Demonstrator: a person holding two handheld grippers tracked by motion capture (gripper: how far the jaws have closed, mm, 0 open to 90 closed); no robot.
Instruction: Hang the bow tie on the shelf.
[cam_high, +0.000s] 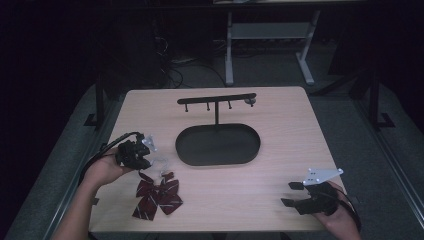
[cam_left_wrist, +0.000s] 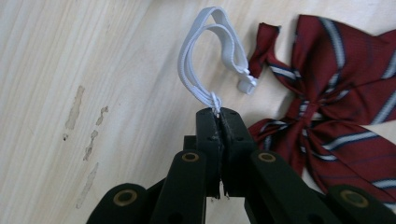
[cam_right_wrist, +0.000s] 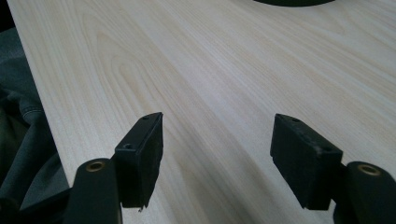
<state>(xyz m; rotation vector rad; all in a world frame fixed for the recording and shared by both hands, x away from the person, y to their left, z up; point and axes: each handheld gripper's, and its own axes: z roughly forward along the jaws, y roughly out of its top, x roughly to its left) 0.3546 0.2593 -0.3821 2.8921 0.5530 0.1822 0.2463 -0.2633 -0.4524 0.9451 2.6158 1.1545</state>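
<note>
Left gripper (cam_left_wrist: 218, 113) clamped on white elastic strap (cam_left_wrist: 205, 56) beside bow tie (cam_left_wrist: 336, 93); right gripper (cam_right_wrist: 217, 154) wide open, empty.

Pale wooden table (cam_high: 280, 150), black oval stand tray (cam_high: 218, 145), striped red bow tie (cam_high: 159, 196)
</note>
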